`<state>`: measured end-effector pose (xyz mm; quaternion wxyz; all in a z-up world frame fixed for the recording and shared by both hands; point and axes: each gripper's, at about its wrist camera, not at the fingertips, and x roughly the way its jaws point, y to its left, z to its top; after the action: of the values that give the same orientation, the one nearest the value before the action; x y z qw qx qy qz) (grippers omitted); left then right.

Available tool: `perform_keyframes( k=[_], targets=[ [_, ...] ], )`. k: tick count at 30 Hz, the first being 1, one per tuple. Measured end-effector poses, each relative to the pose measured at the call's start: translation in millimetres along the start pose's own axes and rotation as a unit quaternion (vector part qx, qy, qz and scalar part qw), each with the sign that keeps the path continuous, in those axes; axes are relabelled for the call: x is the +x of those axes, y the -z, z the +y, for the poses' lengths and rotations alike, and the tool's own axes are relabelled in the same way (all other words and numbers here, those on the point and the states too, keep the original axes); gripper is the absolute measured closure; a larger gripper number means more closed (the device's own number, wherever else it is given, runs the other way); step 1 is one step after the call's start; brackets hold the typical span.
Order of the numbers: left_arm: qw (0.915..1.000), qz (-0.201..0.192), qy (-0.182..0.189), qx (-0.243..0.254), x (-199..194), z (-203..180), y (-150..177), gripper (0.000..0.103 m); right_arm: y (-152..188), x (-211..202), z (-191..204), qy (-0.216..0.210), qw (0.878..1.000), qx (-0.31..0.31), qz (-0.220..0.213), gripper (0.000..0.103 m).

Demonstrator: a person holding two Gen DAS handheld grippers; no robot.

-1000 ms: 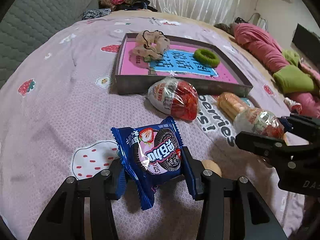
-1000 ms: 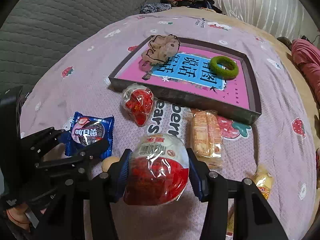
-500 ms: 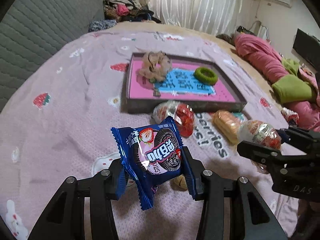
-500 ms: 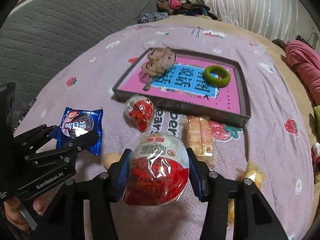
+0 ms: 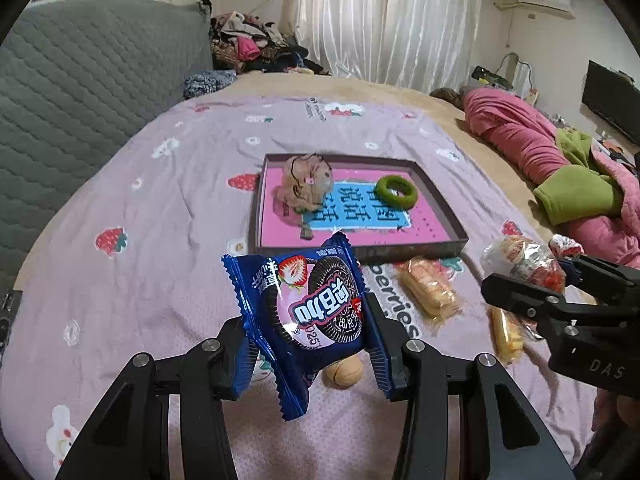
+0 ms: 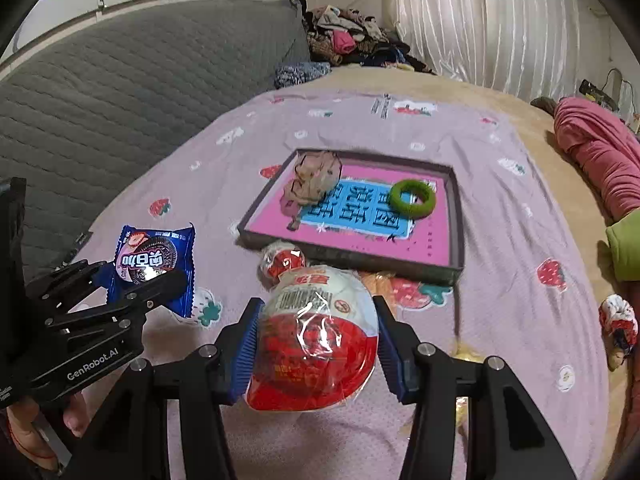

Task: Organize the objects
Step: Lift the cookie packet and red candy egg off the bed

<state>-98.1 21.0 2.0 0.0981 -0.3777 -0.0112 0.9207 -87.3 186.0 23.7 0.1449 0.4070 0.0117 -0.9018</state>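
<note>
We've got the left gripper (image 5: 306, 344) clamped on the blue cookie packet (image 5: 308, 312) and the right gripper (image 6: 316, 344) squeezing the red-and-white egg (image 6: 316, 340), with the pink tray (image 5: 436, 246) straight ahead, mid-frame, about equally reachable.

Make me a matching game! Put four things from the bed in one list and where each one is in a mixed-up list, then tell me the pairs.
Things:
1. cookie pack
2. red egg
3. green ring
4. wafer pack

Places:
A. in the tray
B. in the right tongs
C. on the sheet in front of the tray
D. in the left tongs

Pairs: 1-D, 2-B, 3-A, 4-C
</note>
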Motion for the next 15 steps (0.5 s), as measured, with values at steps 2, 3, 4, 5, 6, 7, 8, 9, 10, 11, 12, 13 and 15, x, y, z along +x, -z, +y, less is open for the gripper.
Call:
perform_keyframes(
  k=[2, 3, 4, 5, 6, 7, 8, 9, 10, 11, 12, 13, 15],
  targets=[
    [1.0, -0.002, -0.001, -0.001, -4.1, -2.0, -3.3, 0.054, -3.0, -8.0, -2.9, 0.003, 1.0, 0.001, -0.007, 0.05],
    [1.0, -0.003, -0.001, 0.001, -6.4, -3.6, -5.7, 0.054, -5.2, -12.0, -4.6, 0.004, 1.0, 0.003, -0.01, 0.05],
    [1.0, -0.005, -0.002, 0.002, -8.6, -5.0, -7.2, 0.054, -6.5, -15.4, -6.1, 0.005, 1.0, 0.004, -0.013, 0.05],
    [1.0, -0.009, -0.002, 0.003, -11.8, -6.4, -9.6, 0.054, -8.0, -18.5, -6.7, 0.005, 1.0, 0.004, -0.015, 0.05],
    [0.9999, -0.01, -0.003, 0.005, -14.0, -8.1, -12.2, 0.054, -9.9, -21.3, -7.5, 0.007, 1.0, 0.004, -0.017, 0.05],
    [0.9999, -0.012, -0.004, 0.006, -16.3, -9.4, -14.2, 0.054, -11.8, -25.2, -8.5, 0.009, 1.0, 0.004, -0.02, 0.05],
    [0.9999, -0.015, -0.004, 0.007, -19.5, -10.8, -17.7, 0.054, -13.8, -28.4, -9.2, 0.011, 1.0, 0.004, -0.023, 0.05],
    [0.9998, -0.016, -0.004, 0.008, -21.3, -11.4, -20.1, 0.054, -15.5, -30.5, -10.2, 0.012, 1.0, 0.005, -0.026, 0.05],
    [0.9998, -0.019, -0.003, 0.008, -22.9, -12.0, -22.6, 0.054, -17.7, -33.9, -11.2, 0.014, 0.999, 0.007, -0.031, 0.05],
    [0.9998, -0.021, -0.001, 0.007, -25.5, -12.7, -25.2, 0.054, -19.3, -36.7, -11.9, 0.014, 0.999, 0.009, -0.034, 0.05],
    [0.9997, -0.024, 0.0, 0.008, -27.9, -13.1, -28.3, 0.054, -21.5, -40.5, -12.1, 0.014, 0.999, 0.01, -0.041, 0.05],
    [0.9997, -0.025, 0.0, 0.008, -29.3, -13.3, -30.5, 0.054, -23.0, -42.2, -11.8, 0.015, 0.999, 0.009, -0.042, 0.05],
    [0.9995, -0.029, 0.001, 0.008, -32.7, -14.1, -36.0, 0.054, -26.7, -46.3, -11.0, 0.016, 0.999, 0.008, -0.047, 0.05]
  ],
)
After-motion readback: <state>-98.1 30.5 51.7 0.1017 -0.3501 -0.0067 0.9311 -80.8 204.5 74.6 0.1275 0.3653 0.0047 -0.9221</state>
